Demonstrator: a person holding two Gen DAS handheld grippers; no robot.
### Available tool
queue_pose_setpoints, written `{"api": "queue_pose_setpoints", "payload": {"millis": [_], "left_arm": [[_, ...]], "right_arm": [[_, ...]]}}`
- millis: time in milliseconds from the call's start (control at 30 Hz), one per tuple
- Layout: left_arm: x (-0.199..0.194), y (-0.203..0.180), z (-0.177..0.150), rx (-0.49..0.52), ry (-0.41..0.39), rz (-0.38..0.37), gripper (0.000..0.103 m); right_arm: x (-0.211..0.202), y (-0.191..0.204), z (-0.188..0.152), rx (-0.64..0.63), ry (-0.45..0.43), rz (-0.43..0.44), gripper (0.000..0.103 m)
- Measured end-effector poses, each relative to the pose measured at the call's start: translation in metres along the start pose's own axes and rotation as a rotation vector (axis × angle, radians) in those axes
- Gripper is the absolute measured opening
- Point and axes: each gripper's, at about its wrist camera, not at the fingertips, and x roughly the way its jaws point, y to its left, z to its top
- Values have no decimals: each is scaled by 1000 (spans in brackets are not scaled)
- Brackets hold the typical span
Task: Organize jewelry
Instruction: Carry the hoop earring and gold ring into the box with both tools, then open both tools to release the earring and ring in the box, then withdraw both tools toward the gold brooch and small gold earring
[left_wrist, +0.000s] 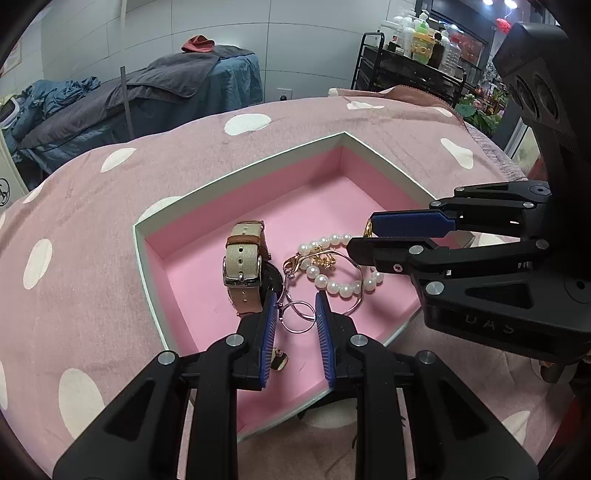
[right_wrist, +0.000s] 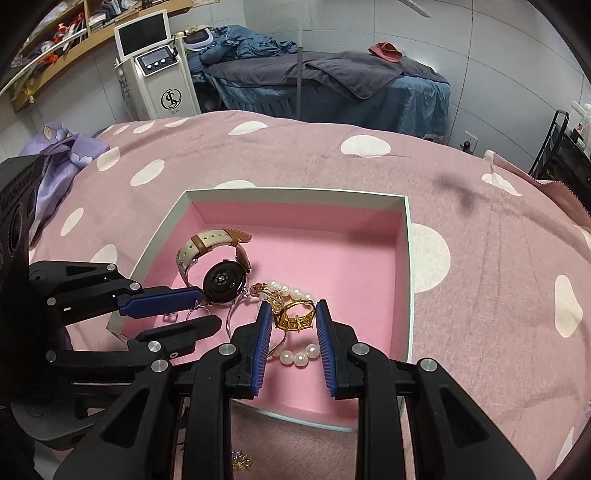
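While both tongs hang over the box, notes:
Left gripper (left_wrist: 295, 302): apparently clenched on thin silver wire loop (left_wrist: 299, 315); light, bendy, snag-prone.
Right gripper (right_wrist: 291, 310): clamped across chunky gold ring (right_wrist: 295, 319); small, stiff, slippery; hold the band.
Location: both above pink-lined white box (right_wrist: 295, 190), over white pearl bracelet (right_wrist: 297, 356).

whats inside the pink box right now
Inside the pink box: a watch, a pearl bracelet, a gold ring and silver rings. The fingers cover parts of the pile.
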Motion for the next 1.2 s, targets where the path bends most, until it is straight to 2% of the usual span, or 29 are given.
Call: {"api": "queue_pose_setpoints", "payload": {"millis": [267, 300, 333, 400, 433, 500, 633, 767, 900, 1033, 1200], "left_arm": [[-3, -2, -2, 8, -5, 15, 23], [-4, -2, -3, 11, -6, 20, 26], [-5, -3, -4, 15, -9, 22, 33], [-7, -4, -6, 20, -22, 38, 43], [-9, -5, -6, 24, -32, 52, 47], [-11, -6, -7, 29, -41, 64, 49], [-21, -6, -8, 22, -73, 69, 63], [-35, -8, -11, 22, -113, 97, 72], [-54, -10, -20, -10, -167, 120, 86], [-71, -14, -34, -48, -210, 111, 92], [-84, -21, -56, -59, -218, 105, 94]], "right_arm": [[2, 2, -2, -18, -2, -11, 24], [1, 2, -3, -17, -5, -13, 25], [0, 2, -3, -16, -11, -15, 26], [-3, 1, -3, -12, -25, -10, 36], [-4, 0, -3, -12, -32, -9, 38], [-7, 1, -3, -18, -44, -22, 40], [-18, -1, -3, -23, -82, -39, 45], [-33, -6, -5, 2, -133, -50, 58], [-48, -14, -13, 69, -168, -39, 72], [-61, -17, -26, 116, -174, -40, 77], [-75, -15, -45, 128, -183, -24, 79]]}}
